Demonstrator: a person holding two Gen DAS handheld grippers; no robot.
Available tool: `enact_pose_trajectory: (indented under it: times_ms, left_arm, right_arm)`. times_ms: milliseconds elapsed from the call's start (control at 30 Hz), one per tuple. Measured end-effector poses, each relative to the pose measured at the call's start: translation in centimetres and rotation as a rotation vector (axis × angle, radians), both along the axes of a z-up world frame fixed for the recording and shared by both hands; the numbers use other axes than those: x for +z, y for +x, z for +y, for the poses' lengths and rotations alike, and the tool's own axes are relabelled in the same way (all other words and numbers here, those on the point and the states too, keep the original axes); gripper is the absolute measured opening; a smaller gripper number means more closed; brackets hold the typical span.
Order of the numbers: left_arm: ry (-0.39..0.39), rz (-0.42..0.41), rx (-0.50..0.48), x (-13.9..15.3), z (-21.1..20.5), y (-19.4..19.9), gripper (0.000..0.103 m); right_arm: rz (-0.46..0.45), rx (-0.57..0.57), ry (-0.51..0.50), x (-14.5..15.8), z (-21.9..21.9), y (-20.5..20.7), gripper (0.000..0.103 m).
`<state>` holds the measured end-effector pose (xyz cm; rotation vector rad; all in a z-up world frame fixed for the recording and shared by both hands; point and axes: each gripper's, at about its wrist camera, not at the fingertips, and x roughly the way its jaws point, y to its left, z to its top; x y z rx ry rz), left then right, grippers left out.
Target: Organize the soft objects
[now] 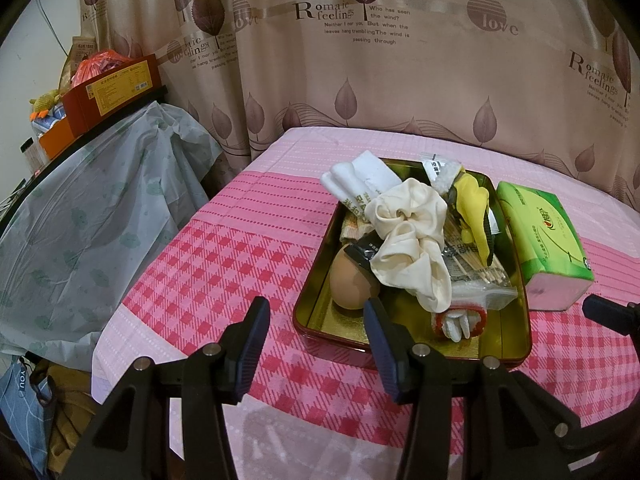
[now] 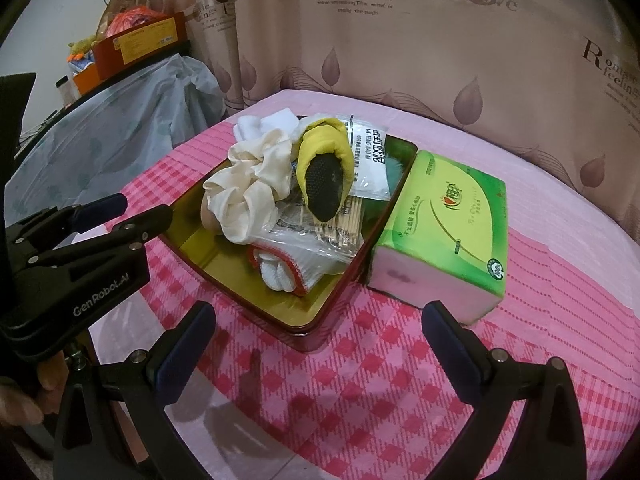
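Hovering over the near edge of the pink checked tablecloth [image 1: 224, 248], your left gripper [image 1: 318, 320] hangs with its jaws spread wide and nothing between them; its right finger sits just in front of the near rim of the tin tray [image 1: 504, 332]. Your right gripper [image 2: 318, 328] is spread wide too, holding nothing, poised above the cloth just short of the tray's near corner.

The tray, red outside and gold inside, lies in the middle of the table and is piled high. On top sprawls a cream scrunchie [image 1: 408, 236], draped over the heap. Beside it, toward the far right, you see a yellow glove [image 2: 326, 148] with a dark textured palm, resting on a clear packet with printed text [image 2: 370, 160]. Under them lies a bundle of toothpicks [image 2: 340, 224] in clear wrap. At the near end sits a white knit glove with a red cuff [image 2: 280, 272]. A brown egg-shaped sponge [image 1: 352, 280] is tucked at the left side, partly beneath the scrunchie, and white folded socks [image 1: 360, 174] hang over the far left rim.

Just outside the tray, touching its right wall, stands a green tissue pack [image 2: 448, 224]. A leaf-printed curtain [image 1: 400, 80] hangs behind the table.
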<state>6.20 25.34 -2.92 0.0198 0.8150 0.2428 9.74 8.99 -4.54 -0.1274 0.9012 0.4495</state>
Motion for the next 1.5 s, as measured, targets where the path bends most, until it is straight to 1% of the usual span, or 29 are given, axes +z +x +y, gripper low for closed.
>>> enact_pose_trajectory:
  times_ms: [1500]
  left_arm:
    - [0.003,0.005,0.003,-0.16,-0.19,0.21,0.05]
  right_arm:
    - [0.008,0.02,-0.012,0.01,0.42,-0.06,0.102]
